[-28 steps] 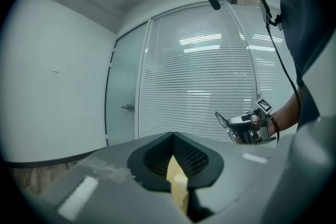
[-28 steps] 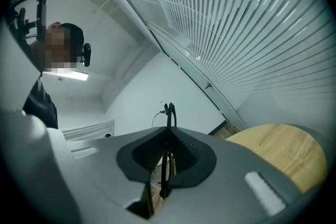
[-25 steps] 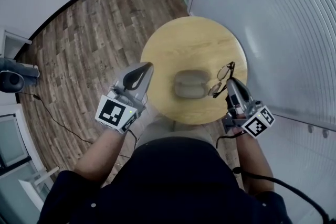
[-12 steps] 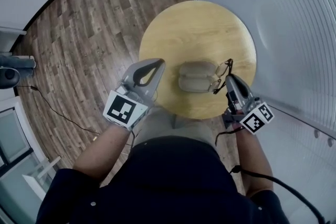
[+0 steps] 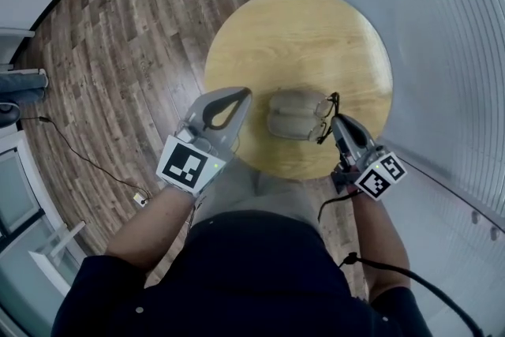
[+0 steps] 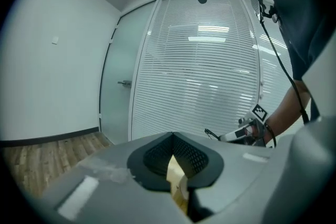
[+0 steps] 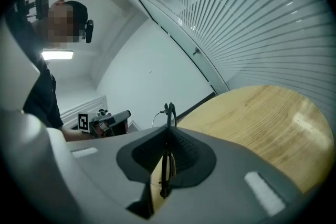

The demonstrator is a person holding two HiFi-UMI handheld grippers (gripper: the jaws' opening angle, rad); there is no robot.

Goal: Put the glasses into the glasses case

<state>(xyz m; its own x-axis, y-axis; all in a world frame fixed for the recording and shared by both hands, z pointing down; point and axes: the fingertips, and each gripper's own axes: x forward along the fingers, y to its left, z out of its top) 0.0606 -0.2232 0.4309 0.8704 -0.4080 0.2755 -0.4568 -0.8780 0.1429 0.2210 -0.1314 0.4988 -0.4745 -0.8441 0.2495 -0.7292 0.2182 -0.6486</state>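
Note:
An open beige glasses case lies on the round wooden table, near its front edge. My right gripper is shut on thin dark-framed glasses, which hang at the case's right edge. In the right gripper view the frame stands upright, pinched between the pads. My left gripper hovers over the table's left front rim beside the case. Its tips meet with nothing between them.
White slatted blinds run close along the table's right side. Wood plank floor lies to the left, with a thin cable on it. In the left gripper view a glass door stands behind the table.
Both grippers have come down toward the table. The right one carried the glasses left to the case's right edge. The left one moved in to the table rim beside the case.

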